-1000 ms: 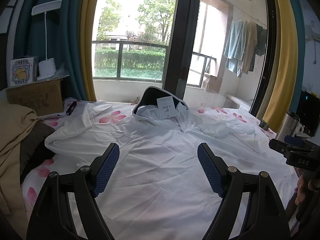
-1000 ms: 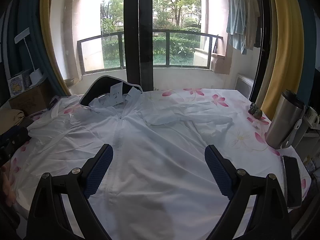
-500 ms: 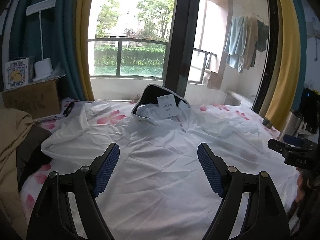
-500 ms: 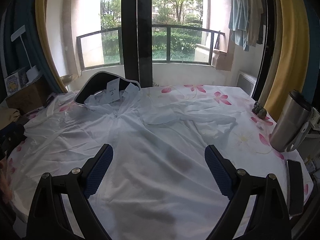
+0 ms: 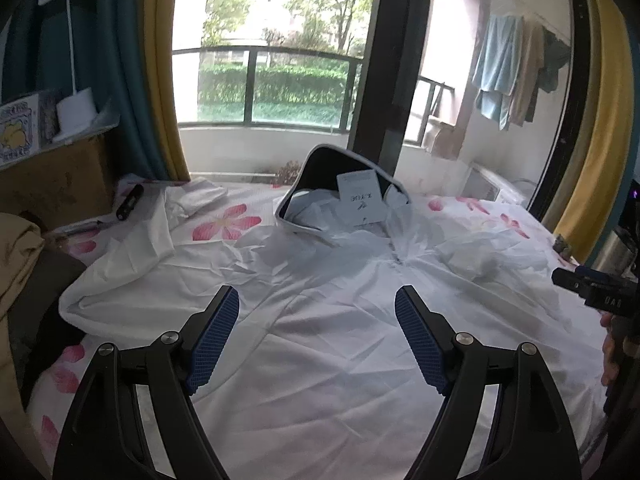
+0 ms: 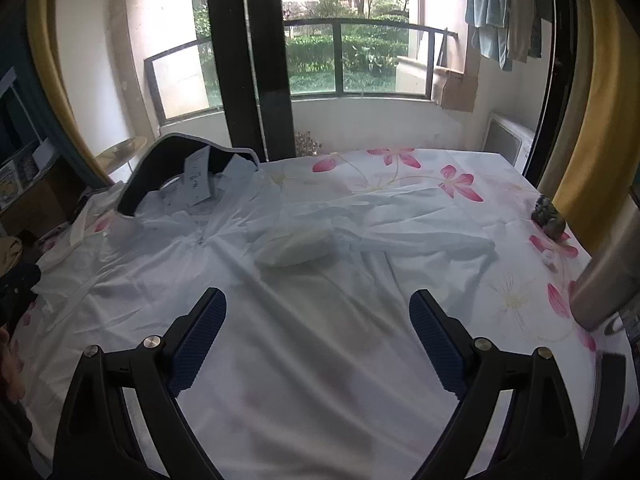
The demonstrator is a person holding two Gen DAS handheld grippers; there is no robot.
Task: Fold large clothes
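Observation:
A large white hooded jacket (image 5: 320,320) lies spread front-up on the flowered bed; it also shows in the right wrist view (image 6: 304,320). Its dark-lined hood (image 5: 320,168) with a paper tag (image 5: 360,200) stands up at the far end. One sleeve (image 5: 132,248) trails to the left; the other sleeve (image 6: 400,232) is folded across the right side. My left gripper (image 5: 316,320) is open and empty above the jacket's body. My right gripper (image 6: 318,324) is open and empty above the jacket's lower body.
A steel flask (image 6: 608,276) stands at the bed's right edge, with a small dark object (image 6: 548,216) behind it. A cardboard box (image 5: 52,176) with a lamp (image 5: 76,112), a tan cloth pile (image 5: 16,264) and a black pen-like item (image 5: 130,202) sit at left. Windows lie beyond.
Both grippers have moved forward over the jacket, toward the hood and window. Both stay open and empty. The jacket has not moved.

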